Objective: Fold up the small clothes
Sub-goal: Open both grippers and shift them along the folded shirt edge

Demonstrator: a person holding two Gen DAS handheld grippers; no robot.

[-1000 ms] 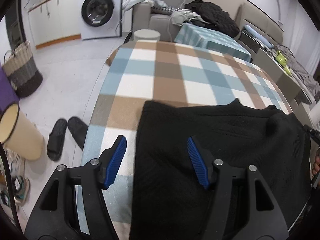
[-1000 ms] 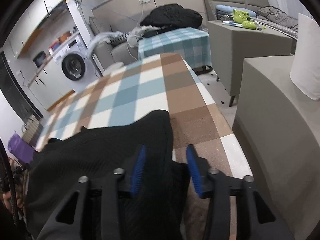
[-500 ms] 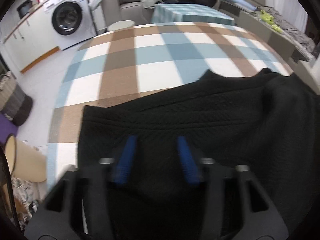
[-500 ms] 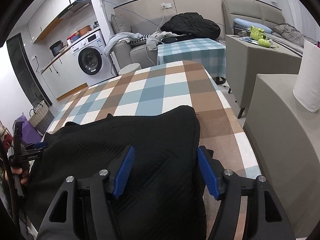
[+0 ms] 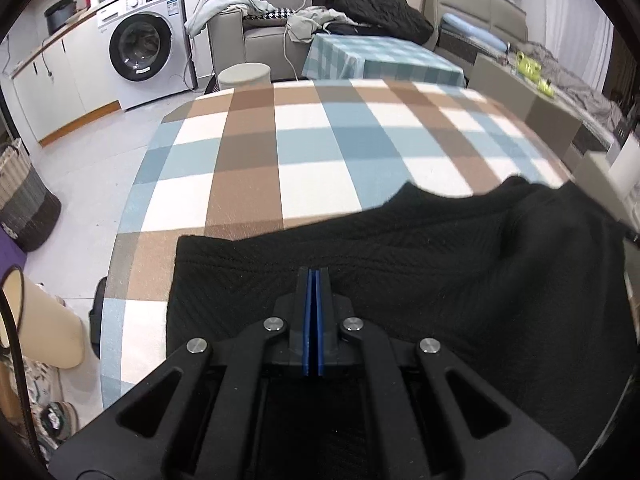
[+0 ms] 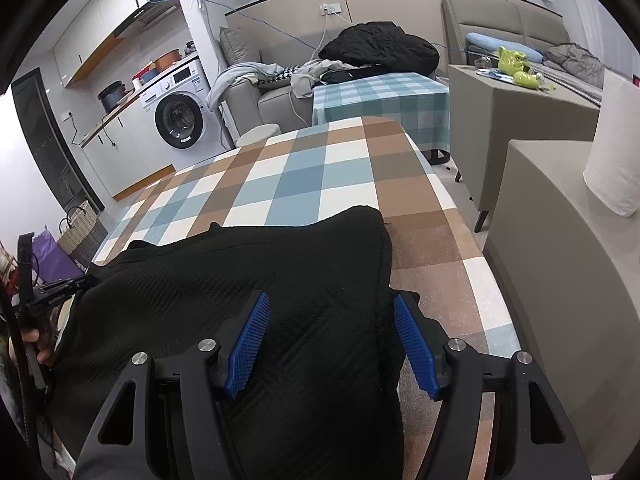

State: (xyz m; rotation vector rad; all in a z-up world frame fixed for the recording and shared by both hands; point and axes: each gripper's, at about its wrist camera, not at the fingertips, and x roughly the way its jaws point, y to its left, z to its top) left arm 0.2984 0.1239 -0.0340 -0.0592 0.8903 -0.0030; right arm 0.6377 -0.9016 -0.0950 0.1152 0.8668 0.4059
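My left gripper is pinched flat over the black garment filling the lower frame, whether it grips cloth I can't tell, while my right gripper straddles its right edge, spread, long axis running left-right.

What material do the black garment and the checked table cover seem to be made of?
Black garment: seemingly a knitted or quilted fabric, matt; a fine zigzag ribbing shows on its surface, and it drapes in soft folds. The fibre cannot be told.
Checked table cover: probably a soft, slightly fuzzy woven or brushed cloth, matt; the brown squares look faintly napped. It could also be a printed fleece.
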